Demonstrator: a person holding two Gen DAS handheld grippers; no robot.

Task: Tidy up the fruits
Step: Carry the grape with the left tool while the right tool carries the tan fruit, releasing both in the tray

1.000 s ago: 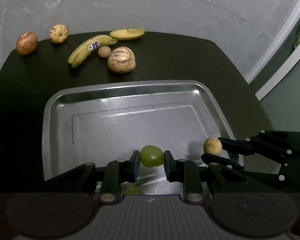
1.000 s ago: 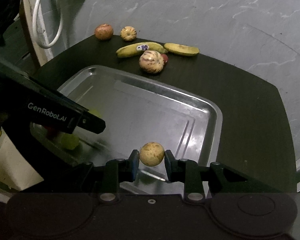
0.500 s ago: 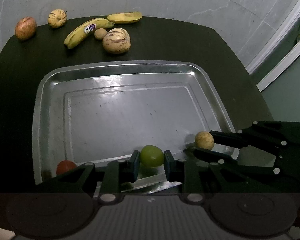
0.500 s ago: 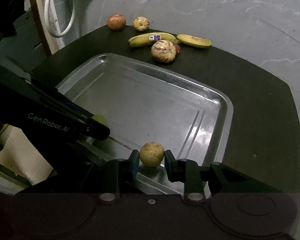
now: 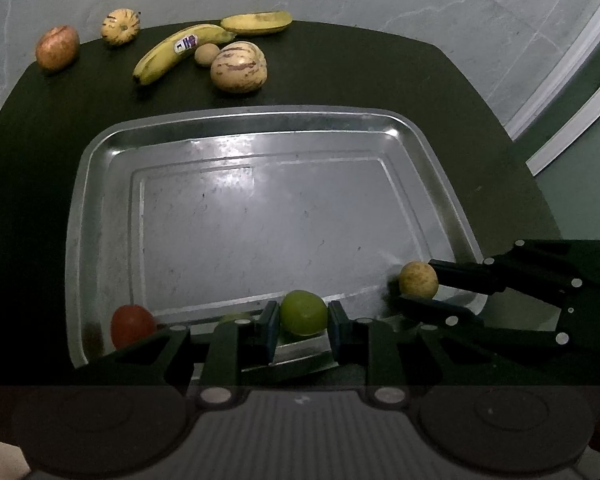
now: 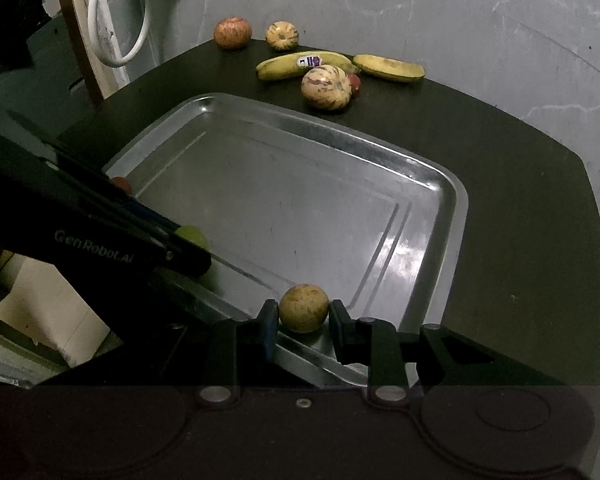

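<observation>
My left gripper [image 5: 303, 315] is shut on a small green fruit [image 5: 303, 313] over the near edge of the metal tray [image 5: 260, 120]. My right gripper [image 6: 304, 312] is shut on a small tan round fruit [image 6: 304, 307] over the tray's near right corner; it also shows in the left wrist view [image 5: 418, 279]. A small red fruit [image 5: 132, 325] lies in the tray's near left corner. On the table behind the tray lie a striped melon [image 5: 239, 67], a stickered banana [image 5: 178, 51], a second banana [image 5: 257, 23], a small tan fruit [image 5: 206, 54], a small striped fruit [image 5: 121, 27] and an apple [image 5: 57, 47].
The tray rests on a dark table [image 5: 460, 92] whose edge runs close on the right. A grey wall [image 6: 420, 8] stands behind the table. A white cable [image 6: 112, 28] hangs by a wooden frame at the far left in the right wrist view.
Both grippers have drawn back toward the tray's near edge and sunk lower, each still holding its fruit. The red fruit in the near left corner came into view.
</observation>
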